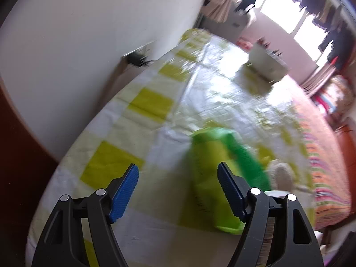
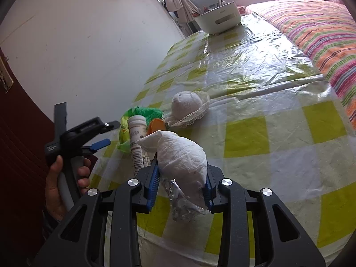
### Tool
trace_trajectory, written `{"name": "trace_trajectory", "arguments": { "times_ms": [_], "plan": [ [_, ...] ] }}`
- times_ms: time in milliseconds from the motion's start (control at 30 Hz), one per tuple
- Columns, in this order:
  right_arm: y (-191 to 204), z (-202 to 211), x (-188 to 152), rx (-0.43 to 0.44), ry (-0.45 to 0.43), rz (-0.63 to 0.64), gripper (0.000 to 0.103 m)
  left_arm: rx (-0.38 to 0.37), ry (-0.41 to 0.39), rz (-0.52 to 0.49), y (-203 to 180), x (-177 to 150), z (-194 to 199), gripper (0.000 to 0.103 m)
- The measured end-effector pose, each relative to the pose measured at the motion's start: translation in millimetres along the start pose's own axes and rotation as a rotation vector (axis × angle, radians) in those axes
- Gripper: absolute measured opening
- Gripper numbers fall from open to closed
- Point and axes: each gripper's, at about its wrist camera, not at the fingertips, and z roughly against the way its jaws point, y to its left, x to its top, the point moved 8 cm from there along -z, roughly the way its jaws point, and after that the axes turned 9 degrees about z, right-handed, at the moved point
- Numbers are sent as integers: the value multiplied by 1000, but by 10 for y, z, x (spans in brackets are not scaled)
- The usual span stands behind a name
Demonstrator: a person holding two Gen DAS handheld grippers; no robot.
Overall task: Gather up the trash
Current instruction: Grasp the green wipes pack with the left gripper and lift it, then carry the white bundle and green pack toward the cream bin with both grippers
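Observation:
My right gripper (image 2: 181, 185) is shut on a crumpled white tissue (image 2: 180, 153), held above the table; a crinkled foil blister (image 2: 184, 207) lies just below it. Ahead on the checked tablecloth (image 2: 255, 115) lie a white tube bottle (image 2: 136, 142), an orange cap (image 2: 156, 125), a green wrapper (image 2: 138, 113) and a small white lace hat (image 2: 189, 109). My left gripper (image 1: 178, 191) is open and empty above the blurred green wrapper (image 1: 213, 169). It also shows in the right wrist view (image 2: 106, 133), held in a hand at the table's left edge.
A white bin (image 2: 219, 17) stands at the table's far end; it also shows in the left wrist view (image 1: 267, 63). A striped bedspread (image 2: 322, 33) borders the table on the right. A white wall (image 2: 89, 44) runs along the left.

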Motion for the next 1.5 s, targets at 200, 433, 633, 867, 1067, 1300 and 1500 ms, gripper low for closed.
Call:
{"name": "trace_trajectory", "arguments": {
  "times_ms": [200,433,633,867,1067,1300,1500],
  "plan": [
    [20,10,10,12,-6,-2,32,-20,68,-50,-182,-104,-135,71],
    [-24,0,0,19,-1,-10,32,38,55,-97,-286,-166,-245,71],
    [-82,31,33,21,-14,-35,32,-22,88,-133,-347,-232,-296,32],
    [-96,168,68,9,-47,-38,32,-85,-22,-103,-360,-108,-6,13],
    [-74,344,50,-5,-75,-37,32,-119,-119,-118,-375,-33,413,12],
    [-10,623,-20,-33,-108,0,32,-189,-197,-187,-497,-206,922,11],
    [-97,891,-84,-75,-138,17,32,-259,-188,-262,-764,-559,1154,11]
  ]
}}
